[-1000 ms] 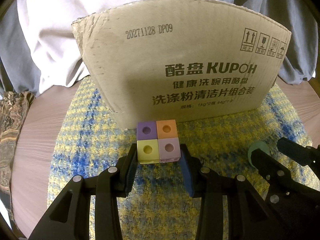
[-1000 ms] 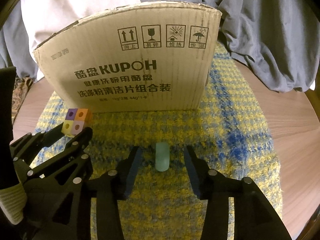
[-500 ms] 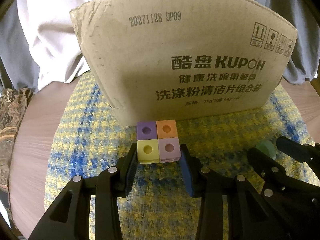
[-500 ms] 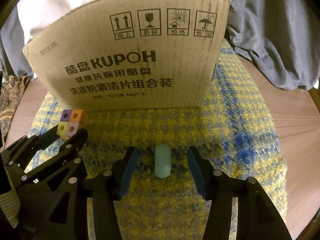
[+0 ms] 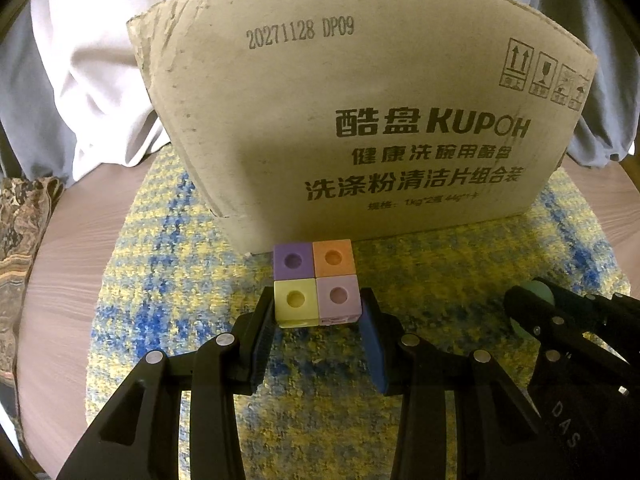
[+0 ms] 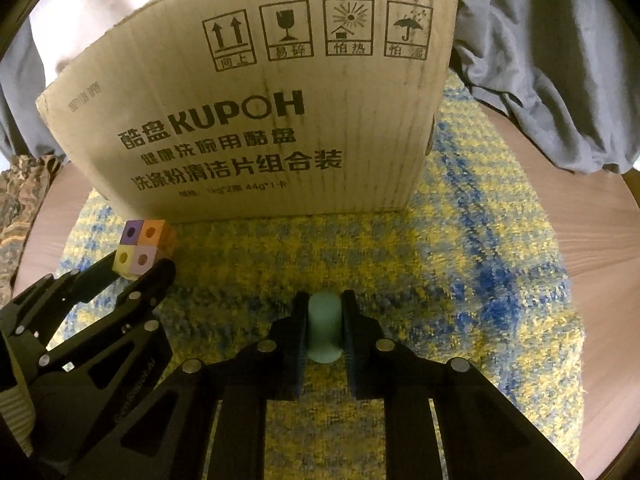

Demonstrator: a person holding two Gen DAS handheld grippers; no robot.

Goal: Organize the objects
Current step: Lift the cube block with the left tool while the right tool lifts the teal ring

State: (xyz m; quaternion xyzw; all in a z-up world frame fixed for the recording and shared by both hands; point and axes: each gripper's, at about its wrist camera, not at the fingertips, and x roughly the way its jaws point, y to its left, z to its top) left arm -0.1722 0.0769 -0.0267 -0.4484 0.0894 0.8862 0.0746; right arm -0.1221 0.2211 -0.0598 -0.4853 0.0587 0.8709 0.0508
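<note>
Four-coloured plastic cube block clamped in left tool, pale green plastic cylinder just pinched by closing right tool, both low over yellow-blue woven mat before brown cardboard box; likely next: lifting over its rim.

Probably a home: woven mat, detergent carton.

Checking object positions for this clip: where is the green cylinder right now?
The green cylinder is clamped in the right tool over the yellow-blue mat, in front of the cardboard box, right of the colored cube block.
</note>
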